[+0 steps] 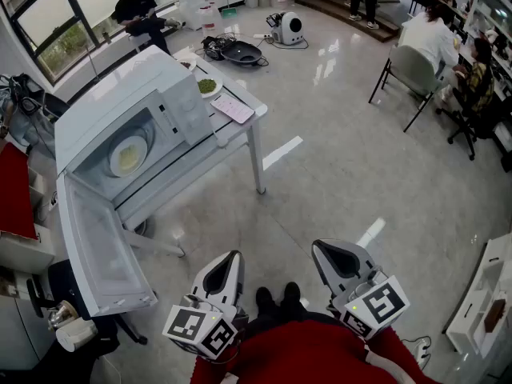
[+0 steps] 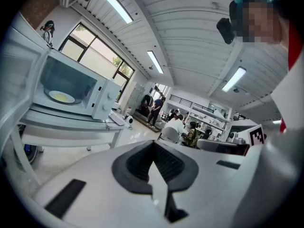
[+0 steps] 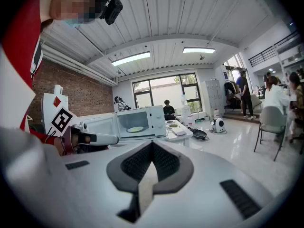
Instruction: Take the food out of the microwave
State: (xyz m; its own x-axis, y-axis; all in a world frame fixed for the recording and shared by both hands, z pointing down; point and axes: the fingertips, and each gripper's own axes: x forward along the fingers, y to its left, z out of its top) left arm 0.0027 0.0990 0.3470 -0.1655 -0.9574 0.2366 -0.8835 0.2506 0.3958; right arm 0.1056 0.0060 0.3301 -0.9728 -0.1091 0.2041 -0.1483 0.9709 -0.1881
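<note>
A white microwave (image 1: 120,122) stands on a white table (image 1: 240,130) at the upper left, its door (image 1: 96,250) swung down and open toward me. Inside lies a white plate of pale yellow food (image 1: 128,155), also visible as the plate (image 2: 61,97) in the left gripper view and the plate (image 3: 136,129) in the right gripper view. My left gripper (image 1: 230,261) and right gripper (image 1: 326,250) hang low by my body, well short of the microwave. Both are shut with nothing between the jaws, as the left gripper (image 2: 153,144) and right gripper (image 3: 152,144) show.
On the table past the microwave are a plate of green food (image 1: 207,86) and a pink tablet (image 1: 233,108). A frying pan (image 1: 242,53) and a white appliance (image 1: 286,28) sit on the floor behind. People sit on chairs (image 1: 416,70) at the right.
</note>
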